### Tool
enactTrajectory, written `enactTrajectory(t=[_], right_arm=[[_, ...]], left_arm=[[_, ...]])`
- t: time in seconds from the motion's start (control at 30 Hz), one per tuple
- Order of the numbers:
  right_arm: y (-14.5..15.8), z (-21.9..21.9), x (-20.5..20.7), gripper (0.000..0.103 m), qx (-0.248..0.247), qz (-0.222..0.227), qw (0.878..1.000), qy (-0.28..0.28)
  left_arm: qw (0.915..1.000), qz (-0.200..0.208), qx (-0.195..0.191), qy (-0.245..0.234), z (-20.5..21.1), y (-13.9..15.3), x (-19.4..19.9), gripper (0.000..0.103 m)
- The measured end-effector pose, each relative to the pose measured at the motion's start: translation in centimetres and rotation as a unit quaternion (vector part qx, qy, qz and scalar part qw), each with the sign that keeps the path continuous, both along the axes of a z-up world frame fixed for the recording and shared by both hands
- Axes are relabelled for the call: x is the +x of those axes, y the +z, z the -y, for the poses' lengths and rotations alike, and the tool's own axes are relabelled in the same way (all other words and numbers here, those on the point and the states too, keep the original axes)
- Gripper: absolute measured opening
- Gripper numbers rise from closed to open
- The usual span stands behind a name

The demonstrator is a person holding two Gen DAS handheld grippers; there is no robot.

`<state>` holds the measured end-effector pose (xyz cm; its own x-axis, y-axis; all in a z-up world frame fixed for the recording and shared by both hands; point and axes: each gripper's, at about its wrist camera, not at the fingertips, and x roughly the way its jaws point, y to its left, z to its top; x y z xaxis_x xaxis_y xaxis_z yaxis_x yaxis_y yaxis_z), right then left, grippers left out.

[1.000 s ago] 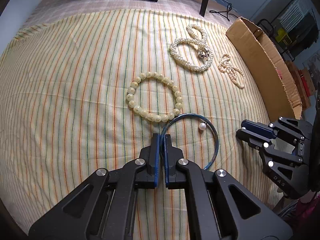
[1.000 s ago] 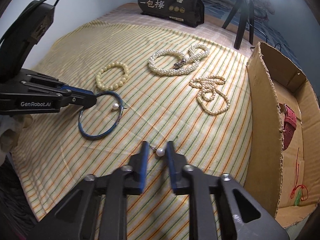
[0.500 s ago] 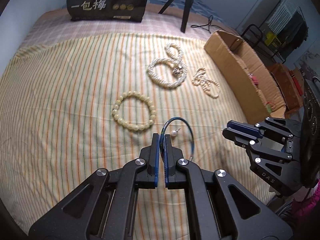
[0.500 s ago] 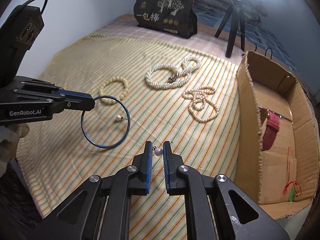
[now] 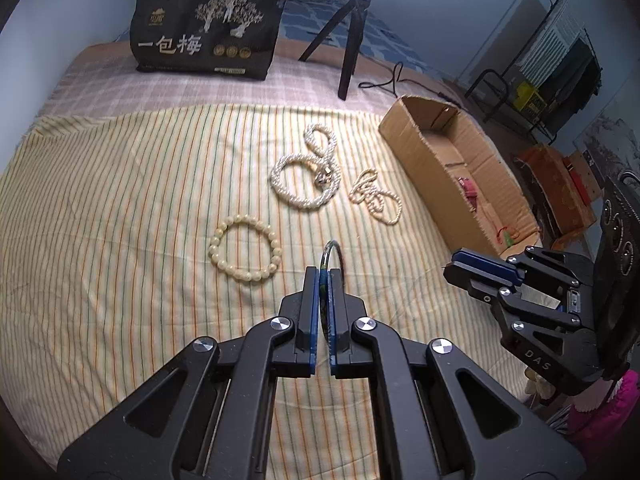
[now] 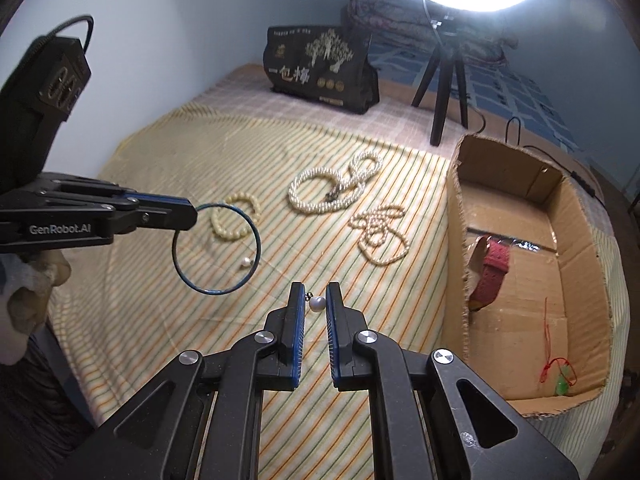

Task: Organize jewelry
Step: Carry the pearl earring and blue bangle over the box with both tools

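My left gripper (image 5: pixel 323 274) is shut on a thin blue bangle (image 5: pixel 331 249) and holds it edge-on above the striped cloth; in the right wrist view the bangle (image 6: pixel 256 248) hangs from the left gripper (image 6: pixel 192 216) with a small pearl (image 6: pixel 247 263) showing inside its ring. My right gripper (image 6: pixel 314 300) is shut on a pearl earring (image 6: pixel 318 303), lifted above the cloth; it also shows in the left wrist view (image 5: pixel 456 266). On the cloth lie a cream bead bracelet (image 5: pixel 244 248), a white pearl necklace (image 5: pixel 308 176) and a small pearl strand (image 5: pixel 376 198).
An open cardboard box (image 6: pixel 456 240) stands at the right of the cloth, with a red strap (image 6: pixel 492 272) and a red cord with a green charm (image 6: pixel 558 376) inside. A black bag (image 5: pixel 204 32) and a ring-light tripod (image 5: pixel 352 40) stand at the back.
Both grippers have risen higher above the cloth with their loads. The bangle has turned edge-on to the left camera.
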<state>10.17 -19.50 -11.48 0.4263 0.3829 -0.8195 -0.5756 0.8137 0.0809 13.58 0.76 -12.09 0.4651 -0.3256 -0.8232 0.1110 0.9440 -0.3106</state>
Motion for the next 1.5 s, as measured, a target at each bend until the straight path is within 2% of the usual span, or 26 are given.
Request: enactTrajectory(t=[0.43, 0.83, 1.13, 1.5], right_arm=[[3.8, 4.6, 0.6, 0.009, 0.025, 0.041, 0.998, -0.047], [5.4, 10.2, 1.7, 0.009, 0.037, 0.058, 0.992, -0.109], [4.8, 13.6, 2.1, 0.009, 0.033, 0.051, 0.989, -0.138], [3.7, 16.5, 2.5, 0.009, 0.039, 0.034, 0.986, -0.159]], left_arm=[[0.9986, 0.044, -0.019, -0.023, 2.9, 4.0, 0.2, 0.001], [0.995, 0.074, -0.043, -0.052, 7.8, 6.8, 1.5, 0.001], [0.9925, 0.08, -0.058, -0.072, 12.2, 7.5, 3.1, 0.001], [0.992, 0.07, -0.056, -0.088, 16.5, 6.2, 5.1, 0.001]])
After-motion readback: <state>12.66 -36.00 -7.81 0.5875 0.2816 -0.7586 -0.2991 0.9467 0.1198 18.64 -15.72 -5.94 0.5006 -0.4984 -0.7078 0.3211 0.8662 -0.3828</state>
